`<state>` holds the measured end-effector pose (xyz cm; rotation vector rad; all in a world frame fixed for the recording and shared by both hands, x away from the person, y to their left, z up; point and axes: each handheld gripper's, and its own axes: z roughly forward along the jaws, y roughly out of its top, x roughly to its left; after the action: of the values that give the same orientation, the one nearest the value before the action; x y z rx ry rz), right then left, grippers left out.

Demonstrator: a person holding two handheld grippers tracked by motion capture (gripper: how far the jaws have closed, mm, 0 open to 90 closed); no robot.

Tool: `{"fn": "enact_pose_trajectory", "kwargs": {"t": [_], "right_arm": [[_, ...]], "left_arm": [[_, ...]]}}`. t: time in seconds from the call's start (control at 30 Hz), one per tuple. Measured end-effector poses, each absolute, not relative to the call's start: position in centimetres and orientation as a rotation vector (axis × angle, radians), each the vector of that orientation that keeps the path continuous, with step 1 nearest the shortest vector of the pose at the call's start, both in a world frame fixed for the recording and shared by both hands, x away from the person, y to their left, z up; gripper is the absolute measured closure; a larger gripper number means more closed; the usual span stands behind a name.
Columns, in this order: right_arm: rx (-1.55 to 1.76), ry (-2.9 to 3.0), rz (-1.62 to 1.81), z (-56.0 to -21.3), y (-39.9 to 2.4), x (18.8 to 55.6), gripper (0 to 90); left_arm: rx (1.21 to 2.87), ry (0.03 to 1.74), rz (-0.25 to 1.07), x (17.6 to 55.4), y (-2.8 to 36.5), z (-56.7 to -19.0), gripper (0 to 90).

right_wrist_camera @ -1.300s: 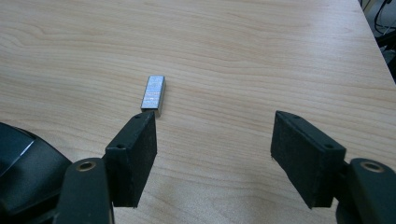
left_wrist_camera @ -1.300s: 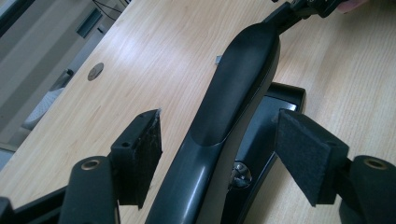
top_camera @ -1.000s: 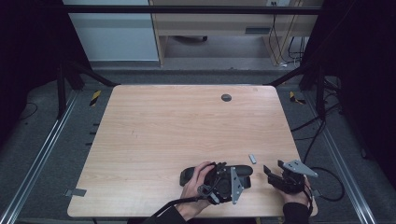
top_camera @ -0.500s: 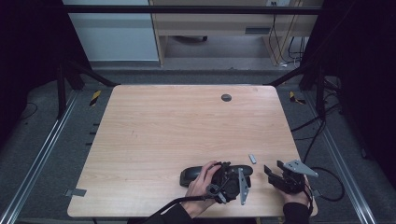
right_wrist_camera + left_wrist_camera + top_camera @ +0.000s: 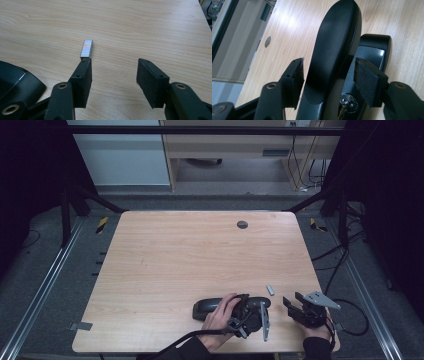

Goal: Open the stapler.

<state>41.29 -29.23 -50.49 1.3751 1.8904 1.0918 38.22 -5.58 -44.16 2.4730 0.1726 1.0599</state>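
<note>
Black stapler, lying on wooden table: left gripper straddling its arm, jaws just closing, pads not yet pressing. Right gripper: half-open, closing, empty, near staple strip.

Landmark: black stapler, lying near the table's front edge.

Beyond the stapler: bare wood out to the far edge, passable throughout; sole item there a small round grommet, flush, well apart, no hindrance.

Left of the stapler: open board to the table's left edge.

Right of the stapler: tight. Small metal staple strip just beside it, flat, low. Past that the right gripper, pads apart, nothing between them.

Over the stapler: left gripper straddling the raised arm, jaws just closing; narrow gaps beside each pad.
</note>
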Motion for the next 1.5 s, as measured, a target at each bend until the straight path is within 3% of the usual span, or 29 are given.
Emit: {"fn": "enact_pose_trajectory", "kwargs": {"t": [0.57,1.0,1.5], "right_arm": [[1.347,1.933,1.117,-50.1,-28.9,41.0,61.9],[1.281,2.019,1.194,-49.4,-27.6,40.1,82.3],[1.233,2.133,1.244,-49.6,-25.8,39.9,89.1]], "left_arm": [[2.510,0.134,1.138,38.3,-6.5,-44.4,50.8],[2.502,0.134,1.168,38.1,-6.7,-44.6,52.2],[2.514,0.103,1.210,37.9,-6.8,-44.7,53.4]]}}
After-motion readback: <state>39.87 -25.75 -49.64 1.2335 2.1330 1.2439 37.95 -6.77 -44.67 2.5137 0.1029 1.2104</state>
